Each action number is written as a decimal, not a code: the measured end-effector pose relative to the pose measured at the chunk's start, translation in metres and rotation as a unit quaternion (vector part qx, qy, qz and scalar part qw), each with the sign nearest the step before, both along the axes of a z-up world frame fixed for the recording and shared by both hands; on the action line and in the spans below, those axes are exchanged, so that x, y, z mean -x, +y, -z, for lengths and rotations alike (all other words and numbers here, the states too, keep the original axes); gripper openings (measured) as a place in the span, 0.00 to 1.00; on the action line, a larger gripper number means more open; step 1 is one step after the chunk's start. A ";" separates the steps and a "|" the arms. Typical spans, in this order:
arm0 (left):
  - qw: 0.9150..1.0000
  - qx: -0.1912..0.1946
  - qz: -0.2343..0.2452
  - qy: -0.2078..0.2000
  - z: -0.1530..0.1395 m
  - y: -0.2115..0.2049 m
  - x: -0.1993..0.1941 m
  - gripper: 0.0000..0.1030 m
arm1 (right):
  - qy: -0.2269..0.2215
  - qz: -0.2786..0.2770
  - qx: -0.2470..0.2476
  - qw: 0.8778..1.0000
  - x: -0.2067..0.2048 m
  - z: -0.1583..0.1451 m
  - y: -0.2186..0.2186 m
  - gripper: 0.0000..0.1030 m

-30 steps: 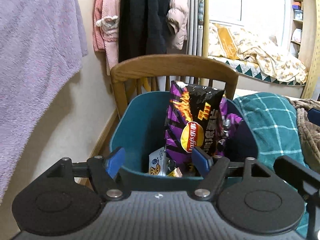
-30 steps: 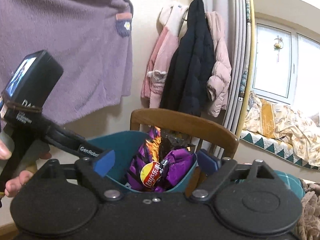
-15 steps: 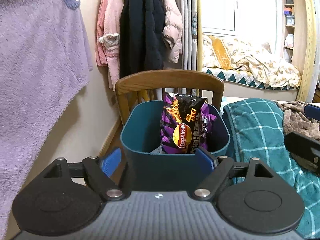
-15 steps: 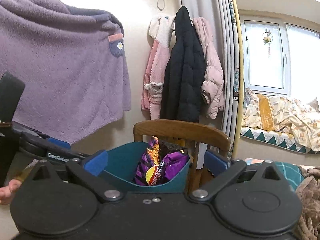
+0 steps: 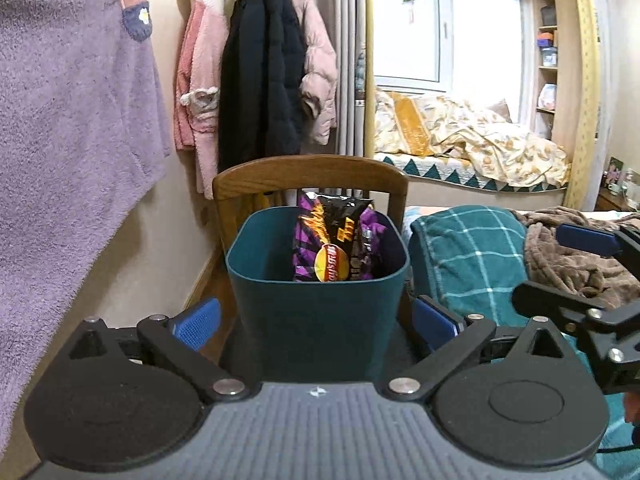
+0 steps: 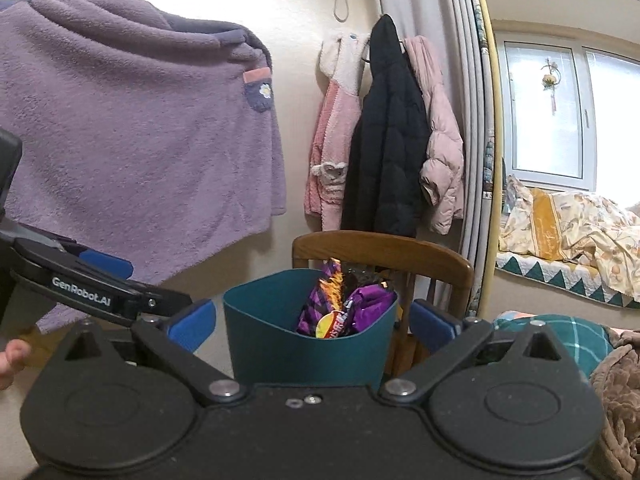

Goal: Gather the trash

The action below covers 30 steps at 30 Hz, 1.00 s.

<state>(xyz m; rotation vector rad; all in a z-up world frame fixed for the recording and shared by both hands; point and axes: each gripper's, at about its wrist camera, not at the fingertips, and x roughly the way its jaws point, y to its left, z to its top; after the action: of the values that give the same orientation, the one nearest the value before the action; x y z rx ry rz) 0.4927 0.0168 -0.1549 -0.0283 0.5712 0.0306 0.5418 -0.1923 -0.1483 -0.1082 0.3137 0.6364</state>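
Observation:
A teal trash bin point(image 5: 260, 280) stands on a wooden chair point(image 5: 308, 172). A purple and black chip bag point(image 5: 332, 240) sticks up out of it. My left gripper point(image 5: 316, 324) hangs a short way in front of the bin. Its jaws are opening, with nothing between the blue pads point(image 5: 198, 322). In the right wrist view the bin point(image 6: 260, 340) and the bag point(image 6: 348, 312) lie just ahead of my right gripper point(image 6: 312, 325), which is open and empty. A left-gripper finger point(image 6: 100, 296) shows at the left there.
A purple fleece garment point(image 5: 60, 140) hangs on the wall at the left, with coats point(image 5: 260, 80) behind the chair. A teal plaid blanket point(image 5: 468, 252) and a brown blanket point(image 5: 572, 256) lie to the right. A bed point(image 5: 460, 148) stands under the window.
Both grippers have drawn back and up from the bin, which looks smaller now. The left jaws have spread wider. The chip bag stays in the bin.

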 end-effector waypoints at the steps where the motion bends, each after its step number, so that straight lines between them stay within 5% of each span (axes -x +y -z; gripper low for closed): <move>1: 1.000 0.000 0.001 -0.002 -0.001 -0.001 0.004 1.00 | -0.002 -0.002 -0.001 1.000 0.003 0.000 0.000 1.00; 30: 1.000 -0.003 0.003 -0.018 -0.005 -0.005 0.031 1.00 | -0.011 -0.004 -0.031 0.999 0.028 -0.009 -0.006 1.00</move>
<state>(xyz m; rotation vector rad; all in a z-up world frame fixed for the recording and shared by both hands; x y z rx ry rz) 0.4620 0.0117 -0.1495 -0.0208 0.5359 0.0258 0.5135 -0.1979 -0.1396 -0.0570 0.2726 0.6512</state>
